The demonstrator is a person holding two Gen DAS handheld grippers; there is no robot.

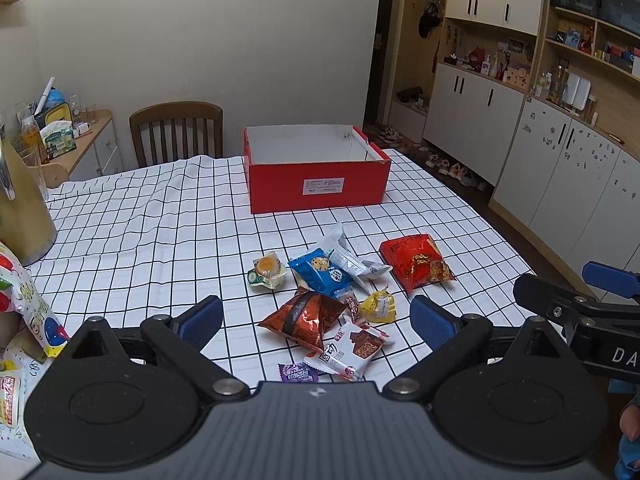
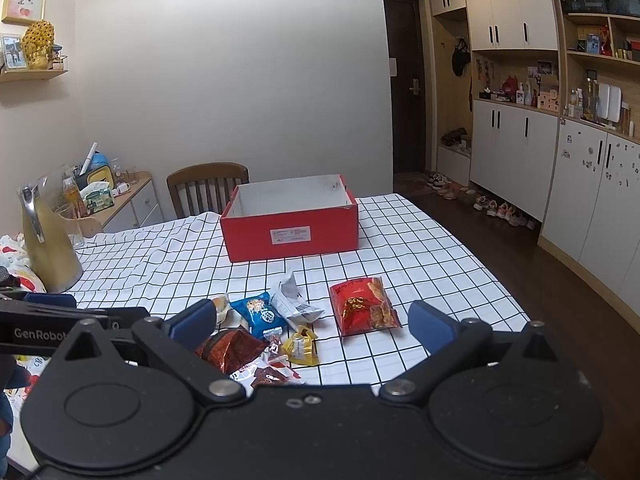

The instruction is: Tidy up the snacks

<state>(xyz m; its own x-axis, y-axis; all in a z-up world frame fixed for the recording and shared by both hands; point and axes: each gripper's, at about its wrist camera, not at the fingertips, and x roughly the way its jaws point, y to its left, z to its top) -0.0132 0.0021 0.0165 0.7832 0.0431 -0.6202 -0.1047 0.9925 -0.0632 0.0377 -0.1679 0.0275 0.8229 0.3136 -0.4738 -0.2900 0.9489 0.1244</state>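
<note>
Both grippers, the left gripper (image 1: 316, 320) and the right gripper (image 2: 312, 322), are held with fingers spread wide and nothing between them, above the near edge of the tabletop (image 1: 160, 240). The snack packets (image 1: 320, 272) are clustered near that edge. An open red box (image 1: 316, 188) is set toward the far edge, bare checked cloth lying between them.

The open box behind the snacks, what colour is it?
The box is red outside with a white interior and a white label on its front, clearest in the left wrist view.
</note>
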